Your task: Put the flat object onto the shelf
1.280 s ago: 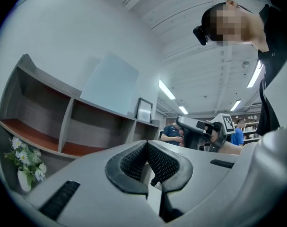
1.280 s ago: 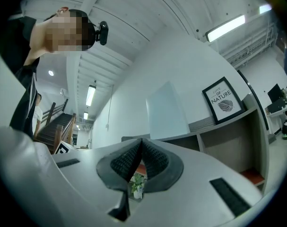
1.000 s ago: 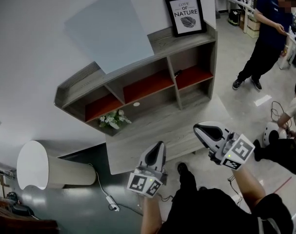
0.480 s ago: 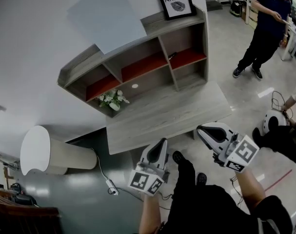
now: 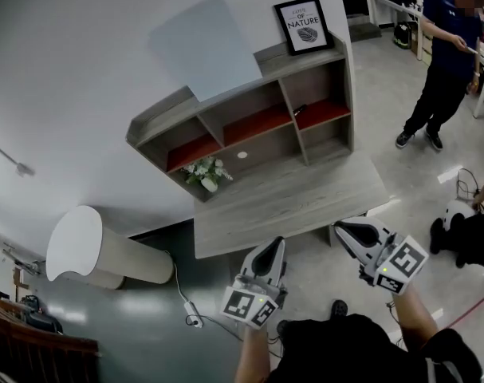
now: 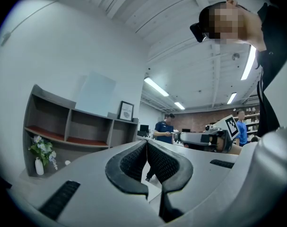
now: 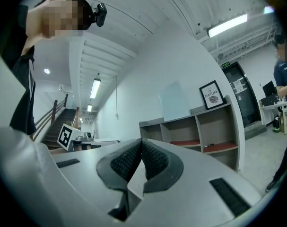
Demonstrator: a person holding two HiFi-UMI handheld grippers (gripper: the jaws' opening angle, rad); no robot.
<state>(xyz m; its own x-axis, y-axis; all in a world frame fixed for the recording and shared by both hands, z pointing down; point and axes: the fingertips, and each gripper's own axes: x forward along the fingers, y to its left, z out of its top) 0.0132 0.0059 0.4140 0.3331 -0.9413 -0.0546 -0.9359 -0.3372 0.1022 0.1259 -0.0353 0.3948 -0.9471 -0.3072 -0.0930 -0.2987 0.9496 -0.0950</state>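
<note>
Left gripper (image 5: 274, 246) and right gripper (image 5: 342, 230): both jaw pairs pressed together, empty; held before the table (image 5: 289, 198). Flat panel (image 5: 206, 46) stands atop shelf (image 5: 162, 122), against wall.

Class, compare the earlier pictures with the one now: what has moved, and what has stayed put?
The left hand-held gripper and right hand-held gripper have drawn back from over the low table toward the person, both shut and empty throughout. Nothing was gripped or released. The shelf, pale panel, framed picture and plant stayed put.
</note>
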